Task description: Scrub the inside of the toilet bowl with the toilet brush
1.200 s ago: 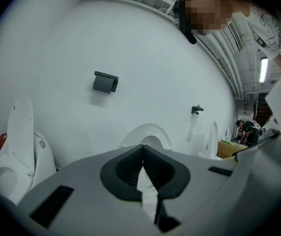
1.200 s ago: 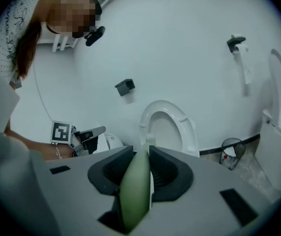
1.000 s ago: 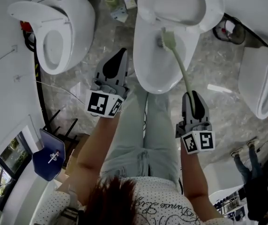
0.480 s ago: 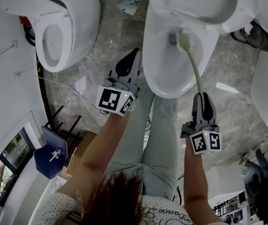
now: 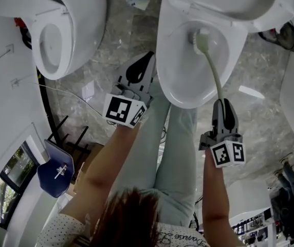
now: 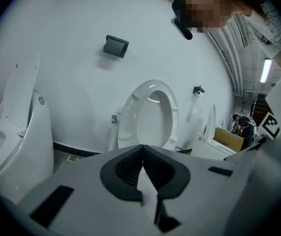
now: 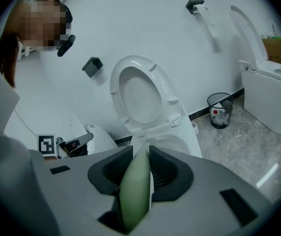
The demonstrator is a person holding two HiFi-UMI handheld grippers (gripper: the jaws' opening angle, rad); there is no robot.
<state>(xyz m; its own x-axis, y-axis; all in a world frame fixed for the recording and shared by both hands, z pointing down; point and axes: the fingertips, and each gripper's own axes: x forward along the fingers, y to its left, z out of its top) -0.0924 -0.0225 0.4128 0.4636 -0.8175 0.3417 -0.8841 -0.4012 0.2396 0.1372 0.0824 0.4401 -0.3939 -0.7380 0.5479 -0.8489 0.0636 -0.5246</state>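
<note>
Scrubbing in hand: right gripper (image 5: 224, 106) fingers clamped on toilet brush (image 5: 212, 68) handle, its head low inside toilet bowl (image 5: 173, 86). Left gripper (image 5: 148, 60) fingers together, empty, just beside bowl. Next probably: sweep head along bowl wall, grip kept firm.

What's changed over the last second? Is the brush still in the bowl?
Mostly the head view shifted, so the toilet bowl sits further right in frame. The brush head has barely moved inside it, staying by the drain opening. Nothing taken or released: the right gripper stays shut on the brush handle; the left gripper stays shut and empty beside the bowl.
</note>
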